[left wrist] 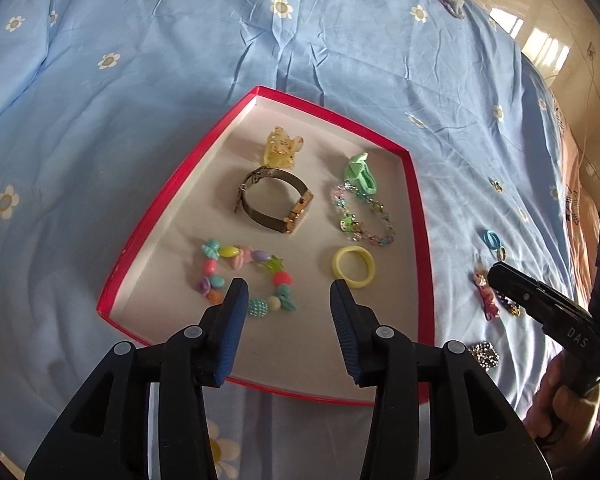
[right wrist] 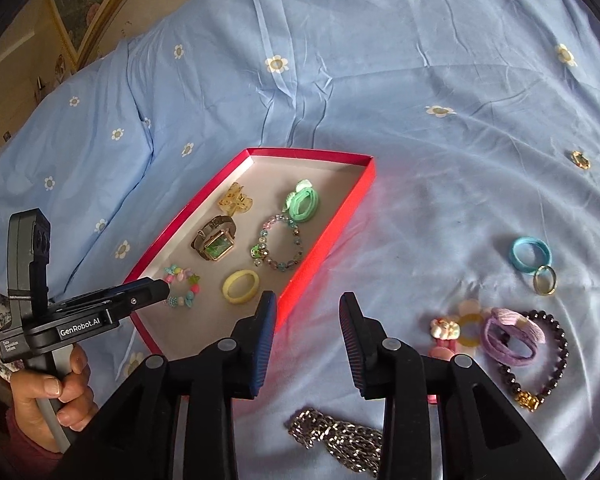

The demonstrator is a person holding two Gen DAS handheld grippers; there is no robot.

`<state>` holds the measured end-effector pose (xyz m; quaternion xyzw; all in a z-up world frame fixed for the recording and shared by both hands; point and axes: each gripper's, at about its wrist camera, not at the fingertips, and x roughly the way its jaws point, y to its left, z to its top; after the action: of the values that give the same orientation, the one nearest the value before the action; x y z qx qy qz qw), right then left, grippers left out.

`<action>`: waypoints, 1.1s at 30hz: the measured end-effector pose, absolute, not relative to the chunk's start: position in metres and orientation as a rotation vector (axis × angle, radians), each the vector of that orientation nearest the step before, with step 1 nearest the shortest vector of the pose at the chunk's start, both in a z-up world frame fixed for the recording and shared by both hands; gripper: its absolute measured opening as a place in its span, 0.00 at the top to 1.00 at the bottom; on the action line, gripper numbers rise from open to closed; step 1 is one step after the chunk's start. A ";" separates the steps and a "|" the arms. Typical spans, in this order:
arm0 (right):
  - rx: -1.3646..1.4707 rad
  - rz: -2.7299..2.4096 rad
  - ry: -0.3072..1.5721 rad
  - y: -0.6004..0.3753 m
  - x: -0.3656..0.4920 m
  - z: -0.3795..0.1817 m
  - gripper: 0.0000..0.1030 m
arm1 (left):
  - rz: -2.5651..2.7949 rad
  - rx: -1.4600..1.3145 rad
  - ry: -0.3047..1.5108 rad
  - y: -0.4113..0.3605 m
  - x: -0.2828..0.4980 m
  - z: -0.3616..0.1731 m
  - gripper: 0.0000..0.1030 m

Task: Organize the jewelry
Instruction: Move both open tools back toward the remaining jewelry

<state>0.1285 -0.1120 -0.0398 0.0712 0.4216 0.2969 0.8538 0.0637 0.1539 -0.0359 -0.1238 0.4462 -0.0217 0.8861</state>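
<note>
Lying just under the spread fingers of the right gripper (right wrist: 307, 340), a silver chain (right wrist: 336, 438) is seen bunched on the bed (right wrist: 380, 80); it is judged limp and fairly heavy, so it would best be pinched at the thick of the heap, since a single link would slip. Nothing is held by either gripper. Right of those fingers a purple tie (right wrist: 512, 336) is draped over a dark bead bracelet (right wrist: 540, 356), and a pink charm (right wrist: 446, 330) lies touching a pale yellow ring (right wrist: 470, 330). The tie is judged soft and easily squeezed; the beads are hard and round, and could roll out of the pads unless the string is taken crosswise. Farther right, a blue ring (right wrist: 531, 258) touches a small gold ring (right wrist: 545, 279); both are stiff, light and smooth, and would be gripped across the band.

The left gripper (left wrist: 288, 328), also open, hovers over the near end of the red tray (left wrist: 148, 240), with a bead bracelet (left wrist: 246, 276) at its left finger and a yellow bangle (left wrist: 354, 266) at its right. Beyond these a watch (left wrist: 276, 204) and a clear bead bracelet (left wrist: 362, 216) are laid, then a hair claw (left wrist: 280, 148) and a green tie (left wrist: 360, 174) farthest off.
</note>
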 end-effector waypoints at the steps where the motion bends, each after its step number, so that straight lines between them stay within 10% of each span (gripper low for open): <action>1: 0.156 0.615 0.886 -0.117 0.127 -0.040 0.66 | -0.048 -0.257 0.929 0.152 0.063 -0.036 0.59; 33: 0.280 0.354 0.869 -0.262 0.106 -0.058 0.59 | -0.280 -0.143 0.955 0.027 0.076 -0.023 0.54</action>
<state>0.1059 -0.2624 -0.0575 0.1346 0.4173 0.1701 0.8825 0.0756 0.0272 -0.0230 -0.0687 0.4575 -0.1343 0.8764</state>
